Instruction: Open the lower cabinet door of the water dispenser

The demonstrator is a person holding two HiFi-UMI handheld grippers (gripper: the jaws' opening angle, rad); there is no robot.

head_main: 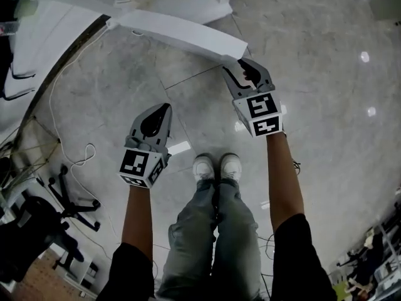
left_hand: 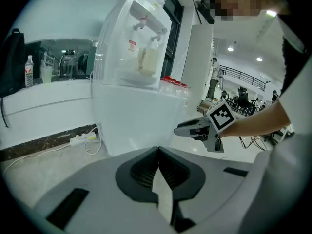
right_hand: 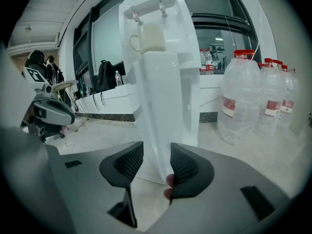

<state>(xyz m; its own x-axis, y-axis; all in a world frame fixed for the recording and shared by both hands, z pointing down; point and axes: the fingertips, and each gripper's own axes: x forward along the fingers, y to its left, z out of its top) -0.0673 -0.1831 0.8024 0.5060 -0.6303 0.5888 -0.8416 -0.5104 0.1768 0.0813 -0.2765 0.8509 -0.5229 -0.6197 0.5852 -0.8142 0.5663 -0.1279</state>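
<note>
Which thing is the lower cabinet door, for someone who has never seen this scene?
Find the white water dispenser with two taps. Its door is the long white panel swung out over the grey floor. Unlike the dispenser's fixed walls, its free edge sits between the right gripper's fingers.

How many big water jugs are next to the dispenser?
3 in view, in a row right of the dispenser: nearest jug, middle jug, far jug. More may be hidden behind them.

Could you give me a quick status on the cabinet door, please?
Left gripper shut, empty. Right gripper clamped on cabinet door edge, door swung open. Water jugs stand aside.
</note>
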